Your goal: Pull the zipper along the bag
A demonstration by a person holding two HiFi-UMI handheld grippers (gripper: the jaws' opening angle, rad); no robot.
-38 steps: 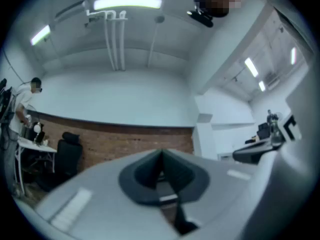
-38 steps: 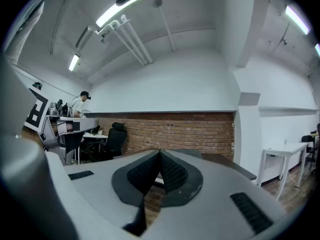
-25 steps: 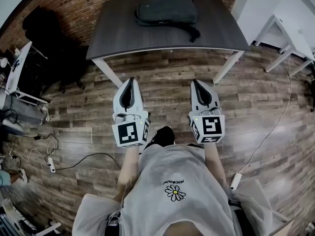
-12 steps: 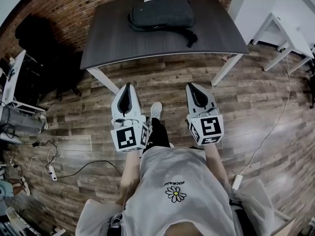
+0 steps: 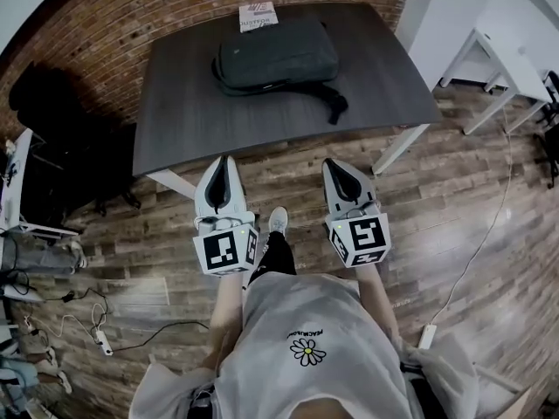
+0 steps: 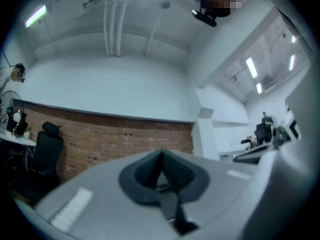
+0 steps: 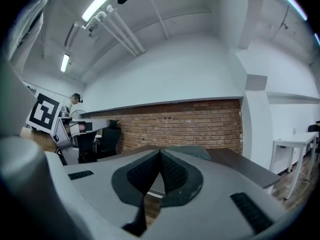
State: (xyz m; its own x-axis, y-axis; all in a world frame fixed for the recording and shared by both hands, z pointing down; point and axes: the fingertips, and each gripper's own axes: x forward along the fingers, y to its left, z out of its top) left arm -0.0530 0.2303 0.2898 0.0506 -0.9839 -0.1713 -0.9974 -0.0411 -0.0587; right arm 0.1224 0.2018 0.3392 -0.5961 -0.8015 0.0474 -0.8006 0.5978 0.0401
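Head view: short of the bag (image 5: 275,55), my closed, empty left gripper (image 5: 221,162) and right gripper (image 5: 334,166) must open before gripping.

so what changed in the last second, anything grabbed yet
The person has stepped toward the table, carrying the left gripper and right gripper forward; in the head view their tips now show close to its near edge. Nothing was taken hold of. Unchanged: both pairs of jaws are shut and empty, and the bag lies untouched on the table with the paper behind it.
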